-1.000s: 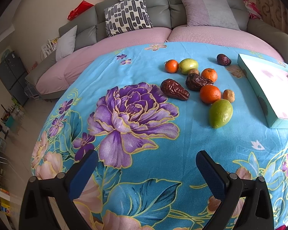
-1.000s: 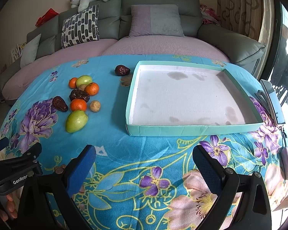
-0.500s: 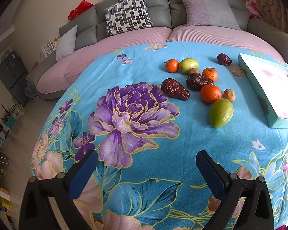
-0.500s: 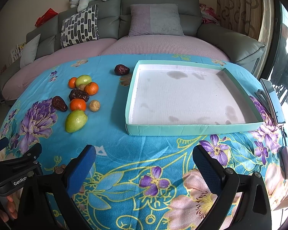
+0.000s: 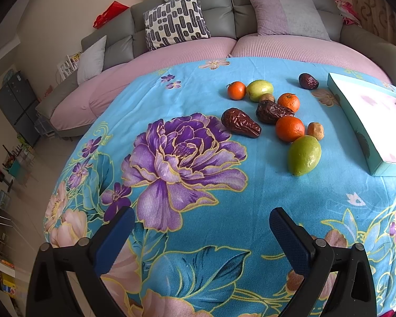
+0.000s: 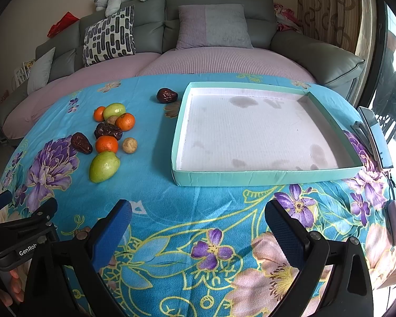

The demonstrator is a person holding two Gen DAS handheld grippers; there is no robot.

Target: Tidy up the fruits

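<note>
No fruit has been moved yet: the tray (image 6: pixel 264 132) is seen empty, while the fruits (image 6: pixel 107 132) are clustered beside it on the desk (image 6: pixel 198 211). Left gripper (image 5: pixel 202 233) and right gripper (image 6: pixel 198 227) jaws are held wide apart, gripping nothing.

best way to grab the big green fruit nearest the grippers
Take the big green fruit across its narrower middle, coming from above on the near side. It lies tilted on the cloth, long axis slanting away, and the orange crowds its far end. Both tools are open.

Fruits (image 6: pixel 107 129) left of tray (image 6: pixel 264 178)
</note>
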